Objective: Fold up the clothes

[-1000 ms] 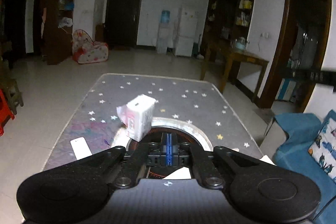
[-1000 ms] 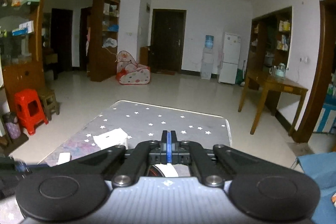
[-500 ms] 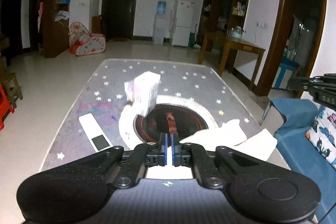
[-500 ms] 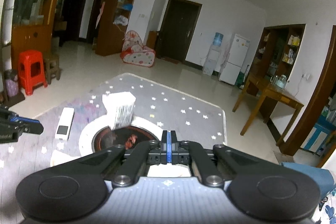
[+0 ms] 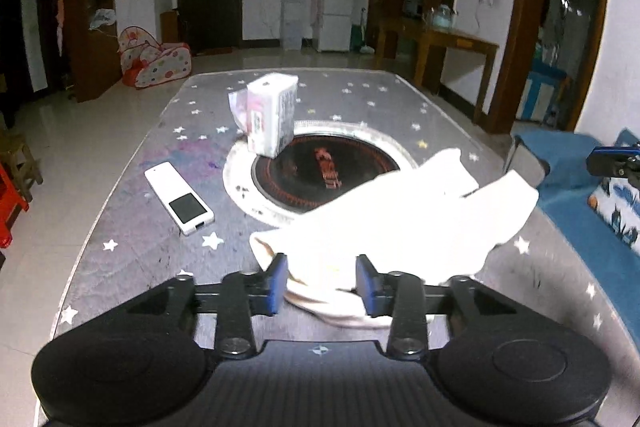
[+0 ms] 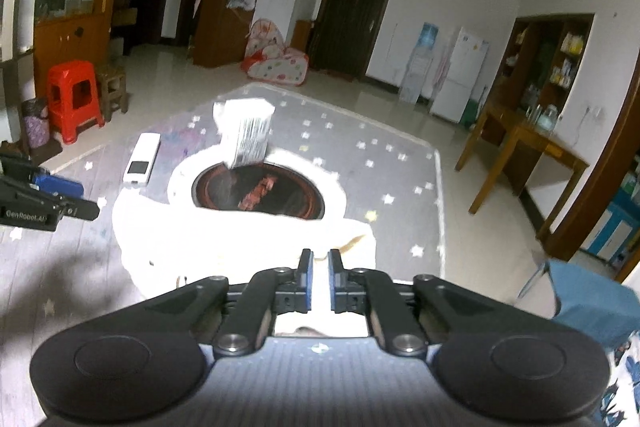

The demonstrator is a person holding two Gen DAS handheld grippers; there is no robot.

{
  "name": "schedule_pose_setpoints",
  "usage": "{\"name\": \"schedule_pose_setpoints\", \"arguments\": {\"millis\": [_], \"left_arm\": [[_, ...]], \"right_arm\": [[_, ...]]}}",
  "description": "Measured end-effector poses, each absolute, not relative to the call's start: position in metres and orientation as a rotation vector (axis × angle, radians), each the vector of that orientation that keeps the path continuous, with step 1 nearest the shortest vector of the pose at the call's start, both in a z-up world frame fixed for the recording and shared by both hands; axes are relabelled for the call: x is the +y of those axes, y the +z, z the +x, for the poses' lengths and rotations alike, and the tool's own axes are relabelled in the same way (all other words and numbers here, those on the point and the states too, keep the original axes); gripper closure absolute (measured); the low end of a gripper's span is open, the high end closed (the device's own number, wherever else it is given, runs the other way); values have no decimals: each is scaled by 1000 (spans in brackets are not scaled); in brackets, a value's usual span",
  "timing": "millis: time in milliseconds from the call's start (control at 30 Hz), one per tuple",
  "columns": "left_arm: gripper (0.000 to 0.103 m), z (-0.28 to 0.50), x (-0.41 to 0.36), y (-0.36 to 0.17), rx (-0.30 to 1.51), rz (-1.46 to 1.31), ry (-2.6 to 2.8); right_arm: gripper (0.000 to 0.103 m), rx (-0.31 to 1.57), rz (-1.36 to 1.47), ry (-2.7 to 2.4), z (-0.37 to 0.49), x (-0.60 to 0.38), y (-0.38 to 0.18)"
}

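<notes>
A white garment (image 5: 400,219) lies crumpled on the near part of the star-patterned table (image 5: 192,131), overexposed and bright. My left gripper (image 5: 322,283) is open, its blue-padded jaws on either side of the garment's near hem. In the right wrist view the garment (image 6: 224,247) spreads across the table below the round cooktop. My right gripper (image 6: 319,277) has its jaws a narrow gap apart over the garment's right edge; I cannot tell whether cloth is pinched between them. The left gripper shows at the left edge of the right wrist view (image 6: 60,199).
A round black cooktop (image 5: 324,167) is set in the table's middle, with a tissue pack (image 5: 272,115) standing on its far rim. A white remote (image 5: 178,197) lies to the left. A blue sofa (image 5: 580,195) is at the right, a red stool (image 6: 74,99) at the left.
Both grippers have tilted down over the table. The left jaws have opened from shut, and the right jaws have parted slightly. The white garment has come into view under both.
</notes>
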State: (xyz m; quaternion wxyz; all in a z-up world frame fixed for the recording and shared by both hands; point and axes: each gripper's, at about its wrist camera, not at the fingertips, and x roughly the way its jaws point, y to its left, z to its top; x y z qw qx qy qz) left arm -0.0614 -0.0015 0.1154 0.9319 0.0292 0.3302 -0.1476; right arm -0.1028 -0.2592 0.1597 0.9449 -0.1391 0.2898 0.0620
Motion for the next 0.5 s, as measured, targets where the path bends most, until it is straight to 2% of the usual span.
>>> {"name": "schedule_pose_setpoints", "arguments": {"millis": [67, 167, 500], "left_arm": [[52, -63, -8, 109, 682, 92, -323], [42, -65, -20, 99, 697, 141, -365], [41, -60, -62, 56, 728, 302, -462]], "right_arm": [[83, 613, -288, 132, -103, -262, 149], [81, 660, -279, 154, -99, -265, 128], [76, 779, -269, 310, -69, -240, 61]]}}
